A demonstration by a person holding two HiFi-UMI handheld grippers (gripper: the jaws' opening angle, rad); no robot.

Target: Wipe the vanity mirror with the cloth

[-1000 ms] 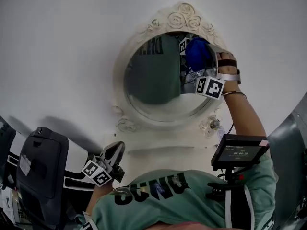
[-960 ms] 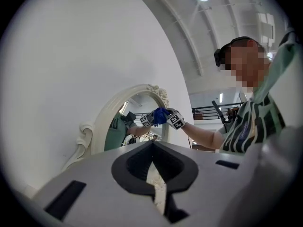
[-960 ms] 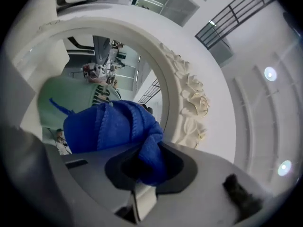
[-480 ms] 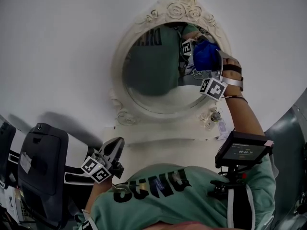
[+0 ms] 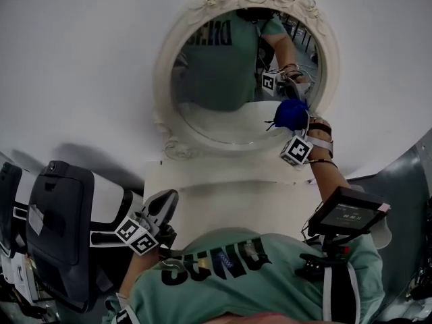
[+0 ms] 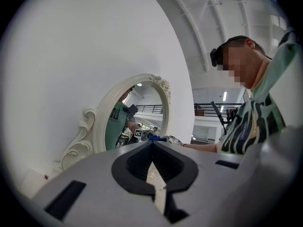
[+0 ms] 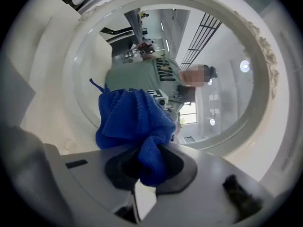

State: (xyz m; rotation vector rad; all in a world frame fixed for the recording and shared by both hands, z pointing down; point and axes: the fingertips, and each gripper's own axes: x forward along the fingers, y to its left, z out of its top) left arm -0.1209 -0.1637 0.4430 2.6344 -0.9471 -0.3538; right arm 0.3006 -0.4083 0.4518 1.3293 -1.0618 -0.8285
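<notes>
Where the white wall (image 5: pixel 81 46) fills most of the head view, the oval vanity mirror (image 5: pixel 223 106) stands against it in an ornate white frame with roses carved at the top. The frame's lower curve meets the far edge of the white table (image 5: pixel 216 194). A bulky black object (image 5: pixel 57 228) sits off the table's left edge, and a small screen (image 5: pixel 347 211) hangs at the person's chest on the right. The glass reflects a green shirt and a marker cube.

The right claw (image 7: pixel 144 167) reaches up to the lower right of the glass, near the frame's inner rim. Its jaws are clamped on a bunched fold of the blue cloth (image 7: pixel 135 122). The rest of the cloth bulges out ahead of the jaws and lies against the mirror's surface.

The left claw (image 6: pixel 152 148) hangs low over the table's near left edge, well apart from the mirror. Its jaws are together at the tips with nothing between them.
</notes>
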